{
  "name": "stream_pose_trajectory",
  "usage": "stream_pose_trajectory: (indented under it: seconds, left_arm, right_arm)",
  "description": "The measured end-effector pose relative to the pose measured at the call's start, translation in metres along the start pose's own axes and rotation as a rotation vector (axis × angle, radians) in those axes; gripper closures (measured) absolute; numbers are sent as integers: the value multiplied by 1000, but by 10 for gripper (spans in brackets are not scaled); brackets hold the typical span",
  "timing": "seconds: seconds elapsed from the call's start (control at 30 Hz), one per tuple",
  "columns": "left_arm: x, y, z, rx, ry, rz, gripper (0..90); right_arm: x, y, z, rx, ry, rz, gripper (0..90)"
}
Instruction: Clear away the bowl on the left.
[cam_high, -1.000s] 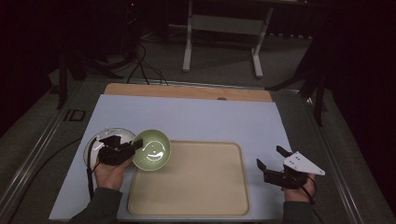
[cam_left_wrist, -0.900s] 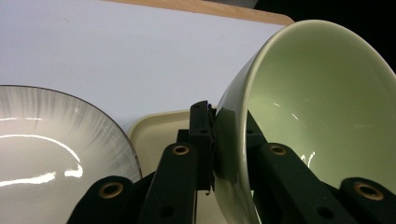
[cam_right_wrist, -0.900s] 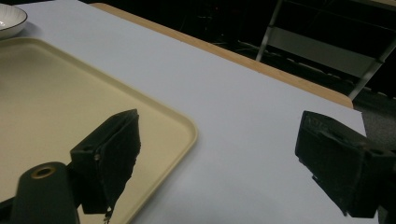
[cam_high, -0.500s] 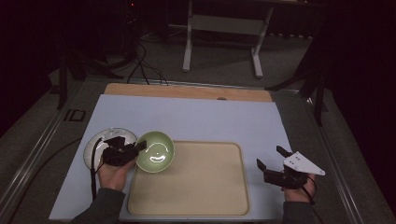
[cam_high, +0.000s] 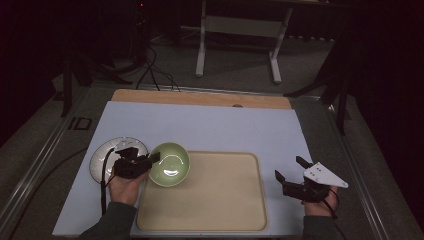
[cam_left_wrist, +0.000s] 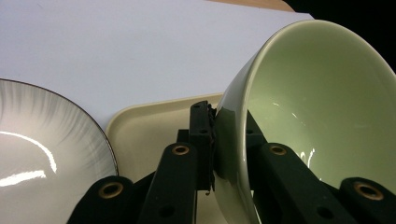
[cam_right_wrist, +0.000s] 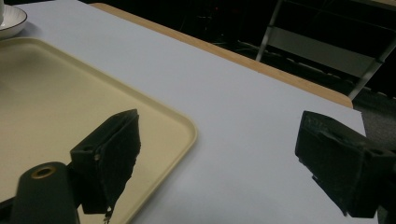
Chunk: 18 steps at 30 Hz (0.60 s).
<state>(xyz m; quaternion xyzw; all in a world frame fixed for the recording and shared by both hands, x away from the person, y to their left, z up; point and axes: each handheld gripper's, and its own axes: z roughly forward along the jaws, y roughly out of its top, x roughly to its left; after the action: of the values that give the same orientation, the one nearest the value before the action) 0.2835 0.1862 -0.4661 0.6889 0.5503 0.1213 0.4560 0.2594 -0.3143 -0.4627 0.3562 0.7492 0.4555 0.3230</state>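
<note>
High view: we see the left gripper (cam_high: 150, 161) pinching the rim of a green bowl (cam_high: 170, 164), one jaw inside and one outside the wall. The bowl sits over the tray's (cam_high: 210, 220) corner at ten o'clock, tilted in the left gripper view, with a white plate (cam_high: 102, 155) just beside it at nine o'clock. At the tray's three o'clock edge the right gripper (cam_high: 289, 170) hangs above the blue mat (cam_high: 210, 127), its jaws spread wide with nothing between them.
</note>
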Motion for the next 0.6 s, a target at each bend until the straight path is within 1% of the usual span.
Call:
stream_pose_trajectory:
  seconds: [0.6]
  left_arm:
    - [-10, -4, 11, 39, -11, 24, 826]
  right_arm:
    - [0, 0, 0, -2, 4, 0, 135]
